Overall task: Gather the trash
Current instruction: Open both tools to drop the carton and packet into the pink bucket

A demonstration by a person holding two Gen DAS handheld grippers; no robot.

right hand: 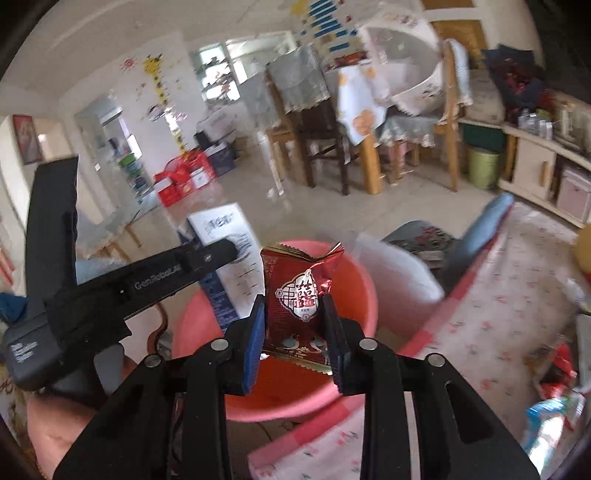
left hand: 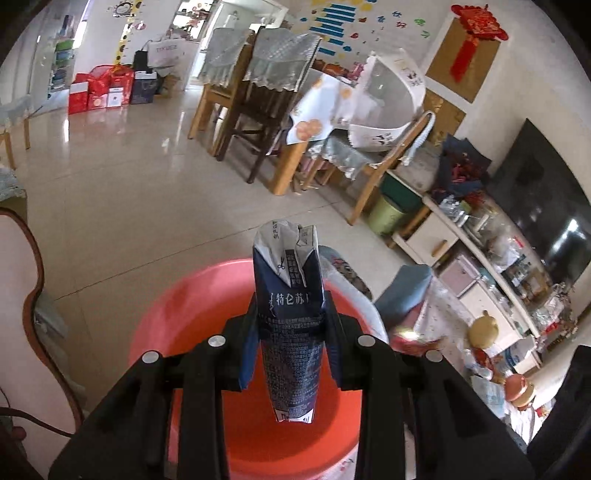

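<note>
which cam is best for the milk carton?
Left wrist. The milk carton sits centred and sharp, clamped between the left tongs over the red basin, print legible. The right wrist view shows only its white side, blurred and partly hidden behind the left tongs and the red snack packet.

we're in a lived-in family home, living and dining room in one. wooden chairs (left hand: 273, 70) with lace covers crowd a table (left hand: 325, 99) under a fruit-print cloth. a dark tv (left hand: 546, 206) stands over a cluttered low cabinet (left hand: 472, 258). red knot charm (left hand: 476, 26) and kids' stickers (left hand: 340, 22) dress the wall, and red gift boxes (left hand: 99, 92) sit on the glossy tiled floor (left hand: 129, 192).
</note>
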